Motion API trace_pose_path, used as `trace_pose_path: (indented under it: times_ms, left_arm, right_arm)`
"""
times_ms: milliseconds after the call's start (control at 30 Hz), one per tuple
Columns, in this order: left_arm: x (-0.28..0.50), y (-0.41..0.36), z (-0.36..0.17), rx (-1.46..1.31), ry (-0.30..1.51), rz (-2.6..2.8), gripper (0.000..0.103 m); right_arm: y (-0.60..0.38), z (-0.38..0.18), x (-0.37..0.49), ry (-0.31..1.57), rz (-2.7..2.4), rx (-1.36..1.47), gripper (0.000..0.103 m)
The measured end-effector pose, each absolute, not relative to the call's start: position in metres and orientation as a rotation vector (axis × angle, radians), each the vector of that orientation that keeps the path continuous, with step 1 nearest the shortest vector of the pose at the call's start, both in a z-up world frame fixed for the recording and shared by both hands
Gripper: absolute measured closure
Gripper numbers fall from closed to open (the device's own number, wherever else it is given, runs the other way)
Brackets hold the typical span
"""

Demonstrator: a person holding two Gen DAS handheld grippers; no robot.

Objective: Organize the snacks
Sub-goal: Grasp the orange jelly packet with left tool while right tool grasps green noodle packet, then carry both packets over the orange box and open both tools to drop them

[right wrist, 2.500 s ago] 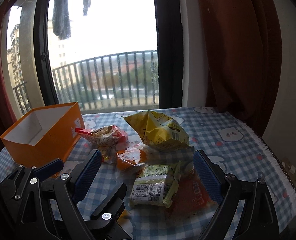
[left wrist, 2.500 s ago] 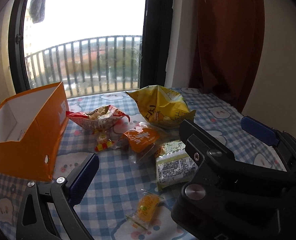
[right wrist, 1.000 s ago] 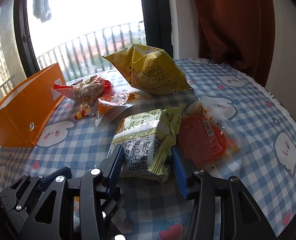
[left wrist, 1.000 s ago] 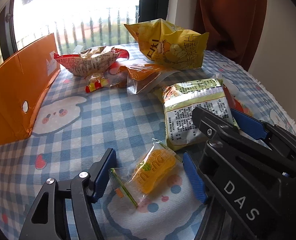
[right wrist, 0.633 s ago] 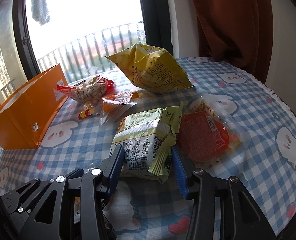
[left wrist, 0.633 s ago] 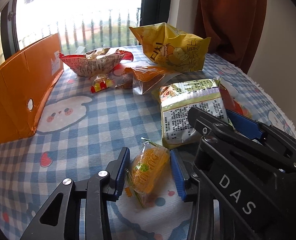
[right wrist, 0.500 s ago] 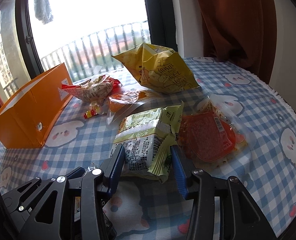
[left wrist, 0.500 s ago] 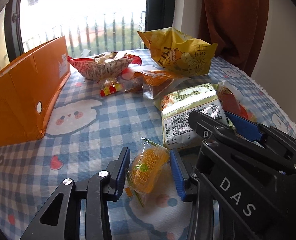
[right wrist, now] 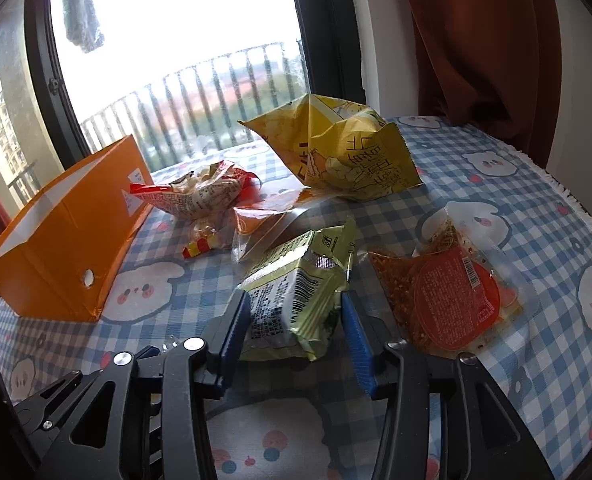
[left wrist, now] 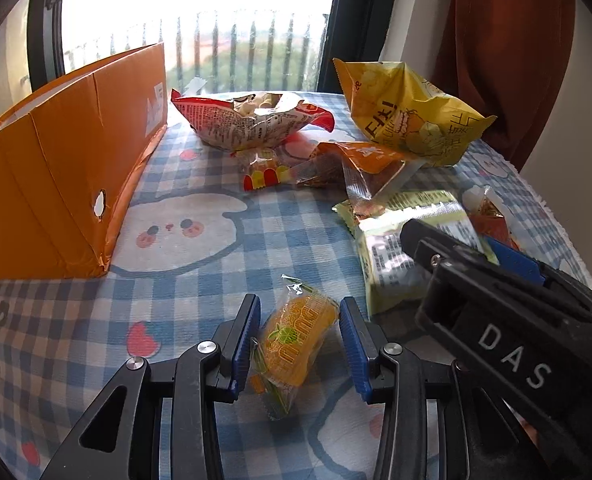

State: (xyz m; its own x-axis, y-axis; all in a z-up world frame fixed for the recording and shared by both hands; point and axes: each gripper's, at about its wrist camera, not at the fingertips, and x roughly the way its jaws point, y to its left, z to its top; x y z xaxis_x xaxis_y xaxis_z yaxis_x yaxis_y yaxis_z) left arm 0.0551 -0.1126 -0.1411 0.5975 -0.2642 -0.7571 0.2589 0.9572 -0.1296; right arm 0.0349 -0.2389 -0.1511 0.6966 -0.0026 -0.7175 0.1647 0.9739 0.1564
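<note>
My left gripper [left wrist: 299, 340] is shut on a small orange jelly packet [left wrist: 296, 338] and holds it just above the checked tablecloth. My right gripper [right wrist: 296, 324] is shut on a green noodle pack [right wrist: 296, 292], which also shows in the left wrist view [left wrist: 399, 248]. An open orange box [left wrist: 56, 168] stands at the left, also in the right wrist view [right wrist: 68, 232]. A red snack bag [left wrist: 252, 120], a yellow chip bag [left wrist: 407, 120], an orange packet [left wrist: 359, 164] and a small candy packet [left wrist: 264, 174] lie at the back.
A clear pack with a red label [right wrist: 451, 300] lies right of the noodle pack. The right gripper's black body [left wrist: 507, 328] crosses the left wrist view. A window and a brown curtain [right wrist: 475, 40] stand behind the table. The table edge [right wrist: 583, 216] runs at the right.
Both grippers came down and closed, the left on the jelly packet, the right on the noodle pack. In the last half second both have lifted slightly with their packets.
</note>
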Motion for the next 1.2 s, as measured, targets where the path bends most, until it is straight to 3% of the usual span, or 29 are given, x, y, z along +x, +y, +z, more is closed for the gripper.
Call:
trace_pose_path:
  times_ms: [33,100,167,367,500,667,1200]
  left_arm:
    - [0.057,-0.111,-0.141,-0.01,0.881,-0.299,0.062]
    - [0.064,-0.108,-0.143,-0.021,0.887,-0.289,0.062]
    - [0.068,-0.106,-0.143,-0.024,0.883,-0.276,0.062]
    - [0.078,-0.103,-0.143,-0.023,0.886,-0.277,0.062]
    - [0.077,-0.105,-0.144,0.01,0.885,-0.281,0.062]
    - [0.076,-0.102,-0.144,0.009,0.884,-0.289,0.062]
    - [0.051,-0.087,-0.125,-0.026,0.836,-0.312,0.062]
  right_arm:
    - [-0.24,-0.155,0.04,0.819,-0.111,0.221,0.029]
    - [-0.243,-0.162,0.045,0.837,-0.146,0.239,0.028]
    - [-0.243,-0.165,0.05,0.849,-0.157,0.243,0.017]
    - [-0.226,-0.172,0.064,0.877,-0.134,0.185,0.009]
    - [-0.222,-0.179,0.071,0.908,-0.11,0.189,0.01]
    - [-0.219,-0.179,0.069,0.897,-0.08,0.192,0.024]
    - [-0.205,-0.153,0.035,0.843,-0.059,0.187,0.025]
